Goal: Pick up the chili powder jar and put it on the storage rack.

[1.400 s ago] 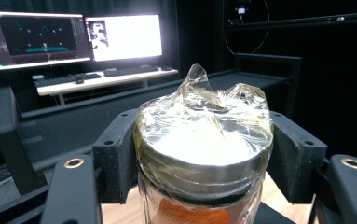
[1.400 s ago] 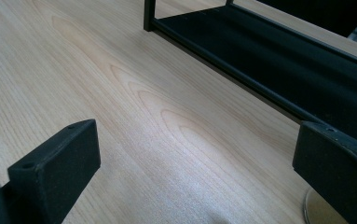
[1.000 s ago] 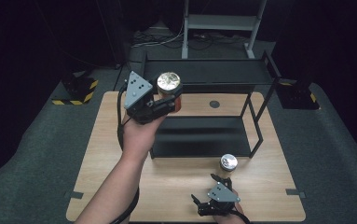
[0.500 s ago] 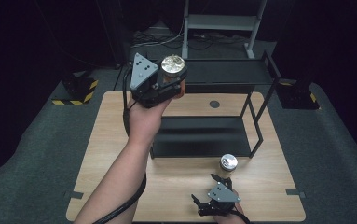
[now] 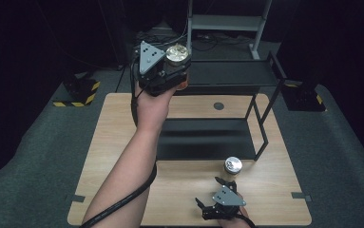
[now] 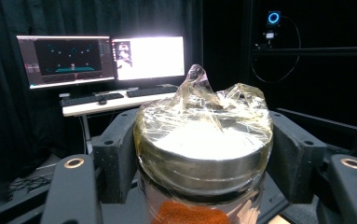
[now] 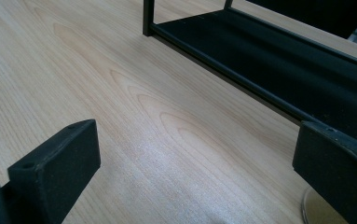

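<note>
The left gripper [image 5: 170,71] clamps a film-wrapped jar [image 6: 203,144], raised at 12 o'clock beside the left end of the black rack's [image 5: 232,73] top shelf. The right gripper [image 5: 215,202] rests at 6 o'clock on the wooden table [image 5: 122,123], jaws wide, a second jar [image 5: 233,167] just beyond it.

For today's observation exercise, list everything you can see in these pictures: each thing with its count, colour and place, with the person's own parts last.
Jars: two, silver-lidded; held jar lifted by the shelf's top tier, second jar standing on the table's near right.
Shelf: one, black, two tiers, on the table's far half.
Table: one, light wood.
Monitors: two, lit, on a background desk.
Left gripper: black, closed on the held jar.
Right gripper: black, open, low over the table.
Forearm: one, reaching forward.
</note>
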### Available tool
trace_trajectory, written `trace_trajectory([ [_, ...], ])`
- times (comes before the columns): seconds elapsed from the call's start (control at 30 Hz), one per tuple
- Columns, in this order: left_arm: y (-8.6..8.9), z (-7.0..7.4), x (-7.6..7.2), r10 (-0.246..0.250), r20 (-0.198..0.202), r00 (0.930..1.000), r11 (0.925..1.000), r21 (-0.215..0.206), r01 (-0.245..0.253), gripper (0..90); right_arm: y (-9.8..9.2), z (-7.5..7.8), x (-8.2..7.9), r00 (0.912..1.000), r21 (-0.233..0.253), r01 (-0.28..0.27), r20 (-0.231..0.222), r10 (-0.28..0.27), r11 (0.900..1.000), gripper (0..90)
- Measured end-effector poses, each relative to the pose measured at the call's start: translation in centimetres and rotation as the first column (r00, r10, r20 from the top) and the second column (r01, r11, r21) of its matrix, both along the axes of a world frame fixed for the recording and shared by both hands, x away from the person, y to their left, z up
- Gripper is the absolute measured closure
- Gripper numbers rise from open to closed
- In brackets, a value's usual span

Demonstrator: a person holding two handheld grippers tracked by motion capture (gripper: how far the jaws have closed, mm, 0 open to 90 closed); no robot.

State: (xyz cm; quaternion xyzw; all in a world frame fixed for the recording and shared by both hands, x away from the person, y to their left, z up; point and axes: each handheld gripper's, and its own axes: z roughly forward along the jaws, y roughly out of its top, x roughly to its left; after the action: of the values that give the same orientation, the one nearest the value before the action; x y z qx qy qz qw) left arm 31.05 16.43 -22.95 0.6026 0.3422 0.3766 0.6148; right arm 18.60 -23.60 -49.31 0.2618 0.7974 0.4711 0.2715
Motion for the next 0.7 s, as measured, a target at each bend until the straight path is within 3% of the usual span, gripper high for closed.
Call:
trace_trajectory([
  [0.4, -1.0, 0.5, 1.8, 0.029, -0.007, 0.9996, 0.9995, 0.014, -0.029, 33.8, -0.1, 0.0, 0.0, 1.0000, 0.003, -0.003, -0.001, 0.003, 1.000, 0.0],
  [0.7, -1.7, 0.2, 2.8, 0.034, -0.020, 0.9992, 0.9993, 0.019, -0.033, 33.8, -0.2, 0.0, 0.1, 0.9999, 0.002, -0.011, 0.000, 0.011, 1.000, 0.0],
])
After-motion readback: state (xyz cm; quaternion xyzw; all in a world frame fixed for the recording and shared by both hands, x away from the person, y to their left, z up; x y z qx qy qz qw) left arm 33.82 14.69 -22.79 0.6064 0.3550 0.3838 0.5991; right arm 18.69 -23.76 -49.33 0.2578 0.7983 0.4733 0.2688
